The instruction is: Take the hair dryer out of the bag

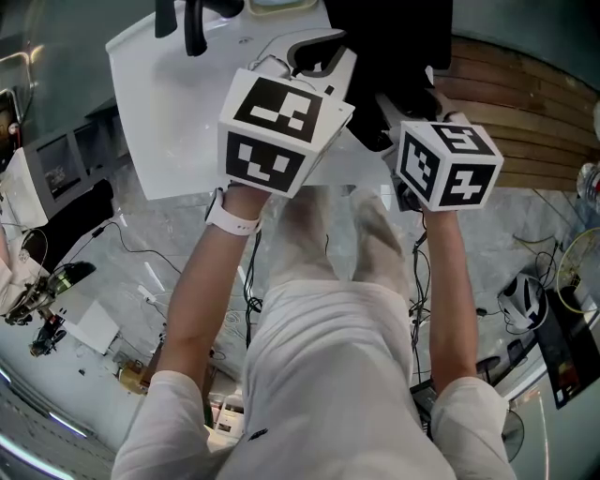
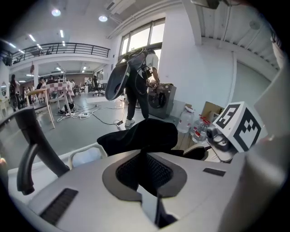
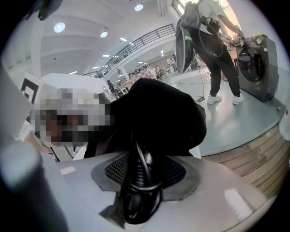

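Observation:
On the white table (image 1: 169, 112) lies a black bag (image 1: 394, 56), a dark mound ahead of both grippers (image 2: 140, 133) (image 3: 158, 118). My left gripper (image 2: 152, 199) is shut, and a fold of the bag's fabric runs down into its jaws. My right gripper (image 3: 138, 199) is shut on the hair dryer (image 3: 138, 181), a glossy black piece with a looped cord standing up between the pads. The rest of the dryer is hidden in the bag. In the head view the left gripper (image 1: 314, 56) reaches the bag's edge. The right one's marker cube (image 1: 448, 164) hides its jaws.
A black stand (image 1: 192, 23) rises at the table's far left corner, seen as a dark curved bar (image 2: 31, 145). Water bottles (image 2: 190, 124) and a cardboard box stand beyond the table. A wooden platform (image 1: 525, 94) lies to the right. Cables and devices litter the floor (image 1: 112, 281).

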The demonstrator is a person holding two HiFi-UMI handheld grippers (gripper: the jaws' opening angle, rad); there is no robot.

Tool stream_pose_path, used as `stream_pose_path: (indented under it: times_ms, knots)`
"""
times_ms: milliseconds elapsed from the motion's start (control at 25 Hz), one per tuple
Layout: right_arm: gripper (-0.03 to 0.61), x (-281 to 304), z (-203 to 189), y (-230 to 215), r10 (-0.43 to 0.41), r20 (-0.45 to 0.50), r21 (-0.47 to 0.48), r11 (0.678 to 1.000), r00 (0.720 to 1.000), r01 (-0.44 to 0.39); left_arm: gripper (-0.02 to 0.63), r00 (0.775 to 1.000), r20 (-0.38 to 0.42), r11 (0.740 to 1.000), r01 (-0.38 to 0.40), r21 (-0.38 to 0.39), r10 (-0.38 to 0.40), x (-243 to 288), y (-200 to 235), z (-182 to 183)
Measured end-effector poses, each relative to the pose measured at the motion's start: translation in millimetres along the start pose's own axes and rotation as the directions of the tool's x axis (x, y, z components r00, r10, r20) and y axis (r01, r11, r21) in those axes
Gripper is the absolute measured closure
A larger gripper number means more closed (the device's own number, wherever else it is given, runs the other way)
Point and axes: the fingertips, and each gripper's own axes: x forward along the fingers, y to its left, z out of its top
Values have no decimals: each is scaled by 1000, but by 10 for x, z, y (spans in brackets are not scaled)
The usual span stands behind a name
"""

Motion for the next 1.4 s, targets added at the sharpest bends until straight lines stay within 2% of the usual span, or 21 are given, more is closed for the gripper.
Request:
stream_pose_path:
  times_ms: [360, 440, 560, 720, 960, 1160, 1280, 1400]
  knots:
    - [380, -125, 25, 13, 135, 36, 72, 988, 990, -138, 595, 996, -21, 993, -90, 75, 91, -81, 39, -3]
    - [382, -126, 27, 29, 174, 36, 94, 980, 984, -176, 595, 992, -27, 986, -119, 118, 123, -118, 60, -8]
    - [382, -106, 5, 42, 207, 22, 103, 973, 978, -208, 596, 984, -24, 961, -165, 221, 175, -181, 16, 22]
    - [379, -87, -21, 52, 230, 4, 92, 969, 973, -229, 595, 983, -23, 956, -169, 240, 180, -254, -58, 75]
    - [371, -3, -89, 158, 208, -64, 12, 978, 976, -208, 595, 978, -31, 932, -188, 311, 207, -414, -78, 90]
    - [367, 82, -242, 165, 127, -165, -140, 979, 978, -150, 595, 979, -32, 919, -176, 354, 201, -504, -202, 118]
    - [370, 83, -283, 147, 84, -174, -144, 983, 981, -109, 595, 979, -35, 921, -175, 347, 200, -515, -258, 105]
    - [379, 10, -268, 133, 83, -133, -97, 991, 988, -97, 595, 978, -32, 930, -184, 320, 204, -528, -284, 117]
